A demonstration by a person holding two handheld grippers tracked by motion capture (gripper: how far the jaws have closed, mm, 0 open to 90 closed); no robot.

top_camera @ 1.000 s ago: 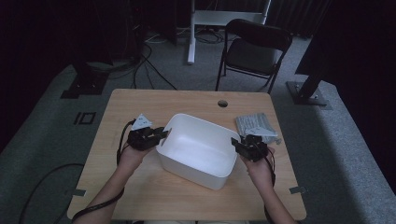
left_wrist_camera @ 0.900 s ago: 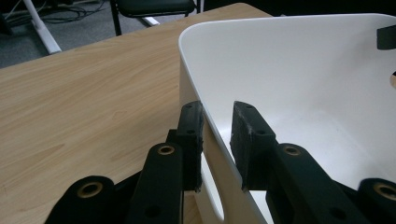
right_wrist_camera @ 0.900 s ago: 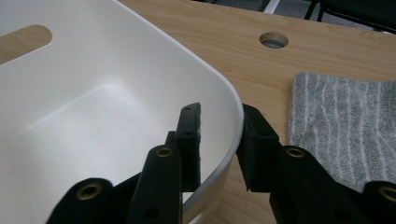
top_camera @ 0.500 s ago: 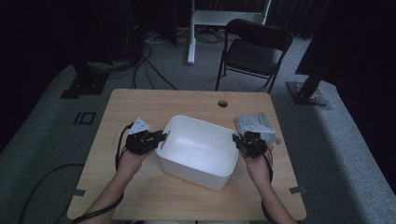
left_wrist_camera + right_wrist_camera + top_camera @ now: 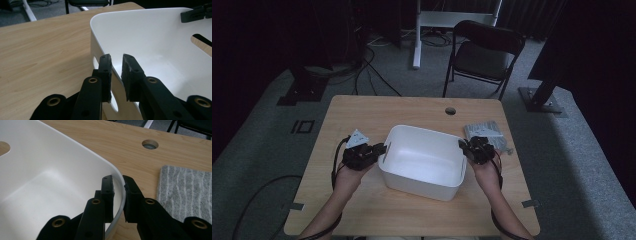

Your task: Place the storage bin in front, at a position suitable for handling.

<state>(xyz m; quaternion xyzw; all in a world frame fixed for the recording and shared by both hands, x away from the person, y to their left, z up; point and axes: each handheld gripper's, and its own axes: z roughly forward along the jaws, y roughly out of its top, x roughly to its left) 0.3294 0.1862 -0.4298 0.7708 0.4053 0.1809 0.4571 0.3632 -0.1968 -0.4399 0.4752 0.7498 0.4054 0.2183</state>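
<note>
Since the earlier frames, both hand-held grippers have eased inward onto the white plastic tub (image 5: 424, 160), which sits almost where it was. Beneath it, the wooden surface (image 5: 362, 112) carries everything. That tub lies between the two tools. Just beyond the right hand-held gripper (image 5: 475, 148) lies a grey striped cloth (image 5: 488, 136). Its jaws straddle the tub's rim narrowly, while the left hand-held gripper (image 5: 379, 149) straddles the opposite rim with a small gap.

White tub (image 5: 424, 160) at the centre of the tabletop (image 5: 362, 112), flanked by the left tool (image 5: 379, 149) and right tool (image 5: 463, 146) at opposite rims. Grey folded cloth (image 5: 484, 134) near the right edge.
</note>
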